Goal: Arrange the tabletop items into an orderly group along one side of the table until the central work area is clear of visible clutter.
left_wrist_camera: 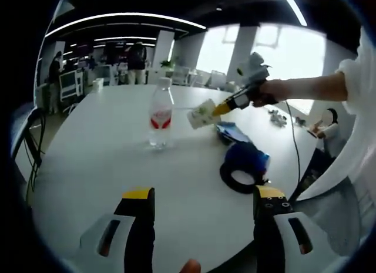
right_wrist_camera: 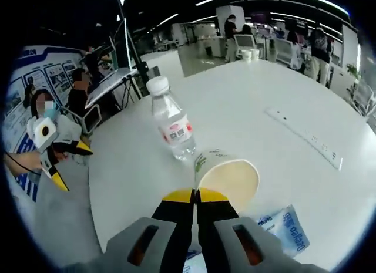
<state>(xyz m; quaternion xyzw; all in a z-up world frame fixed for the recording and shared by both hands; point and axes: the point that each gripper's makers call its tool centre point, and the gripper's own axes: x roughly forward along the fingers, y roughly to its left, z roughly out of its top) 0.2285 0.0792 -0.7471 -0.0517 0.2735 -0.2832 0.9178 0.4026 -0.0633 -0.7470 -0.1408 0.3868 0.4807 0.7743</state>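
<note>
Your right gripper (right_wrist_camera: 194, 196) pinched the paper cup (right_wrist_camera: 226, 176) by its rim, lifted beside the bottle (right_wrist_camera: 173, 127) over the table (right_wrist_camera: 282, 85). Your left gripper (left_wrist_camera: 202, 196) hung spread. Light and crushable, the cup probably wanted a gentle rim hold.

Your left gripper (left_wrist_camera: 204, 204) sits at 6 o'clock in its own view, jaws spread wide. Your right gripper (right_wrist_camera: 194, 198) has its yellow-tipped jaws pressed together, and your bare right forearm (left_wrist_camera: 305, 88) reaches in from 3 o'clock.
</note>
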